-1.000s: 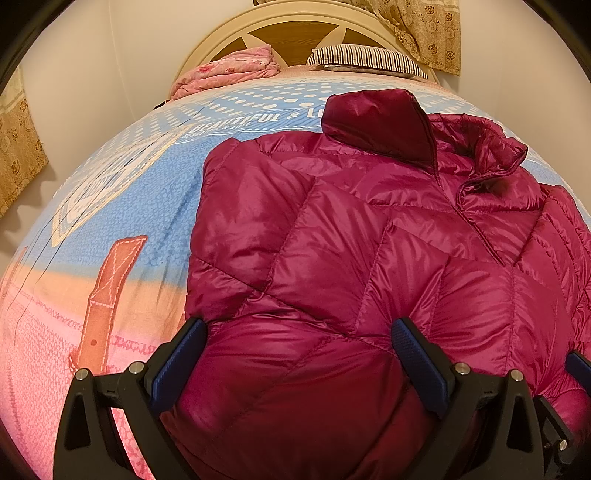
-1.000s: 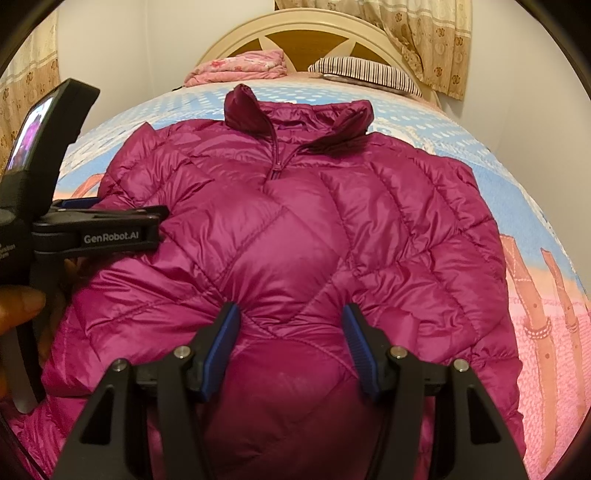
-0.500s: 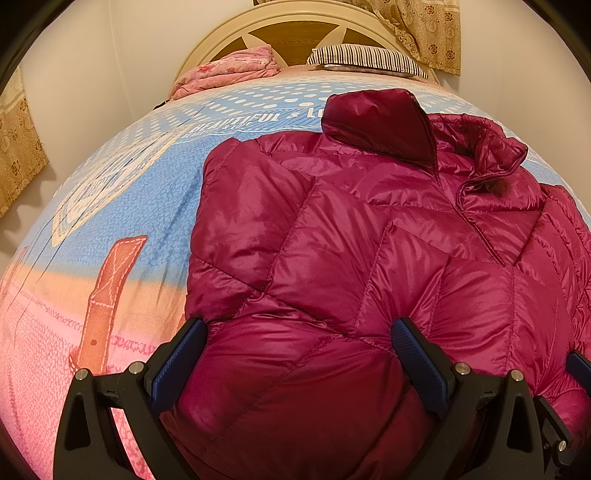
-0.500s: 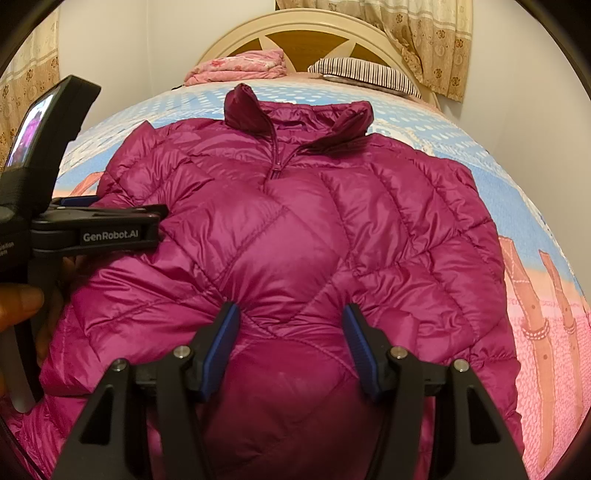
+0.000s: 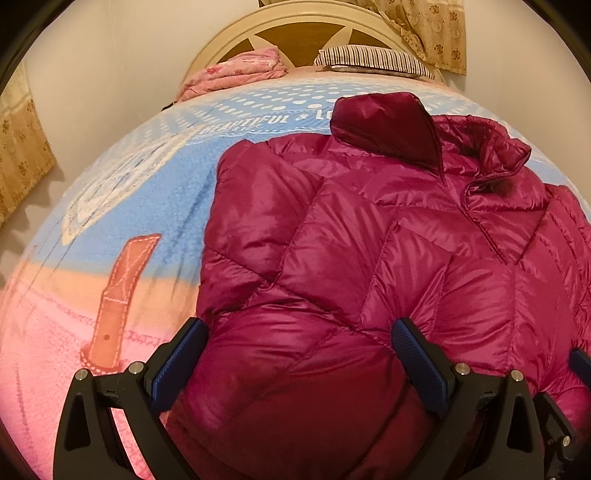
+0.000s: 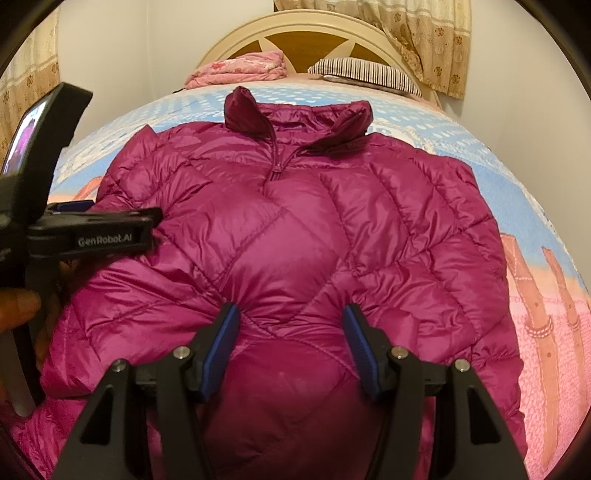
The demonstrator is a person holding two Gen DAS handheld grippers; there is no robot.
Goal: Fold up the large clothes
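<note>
Left gripper [image 5: 299, 356]: black frame, blue pads, jaws spread wide over the lower left part of the jacket [image 5: 388, 258]; puffed fabric bulges up between the pads, whether they press into it cannot be told. In the right wrist view the same tool shows side-on at the far left [image 6: 92, 236], lettered body and a small lit screen, its fingertips mostly hidden, a fingertip of the holding hand [image 6: 18, 306] cut off by the frame edge.

Jacket: magenta quilted down, lying front-up on the bed [image 5: 129, 206], collar [image 6: 295, 118] toward the headboard, zip closed partway up the neck. Hem hidden below both grippers; right sleeve edge cut off in the left wrist view.

Right gripper [image 6: 291, 345]: same make, jaws at a medium spread astride the lower middle of the jacket, a ridge of fabric rising between the pads; contact cannot be confirmed.

Bed: blue, peach and pink printed cover, partly legible lettering beside the collar.

Folded pink quilt [image 6: 240, 68]: at the head, left.

Headboard [image 6: 317, 33]: cream arch, brown panels.

Striped pillow [image 6: 365, 72]: at the head, right, far end hidden.

Curtains [image 6: 436, 37]: beige, floral, cropped at upper right.
</note>
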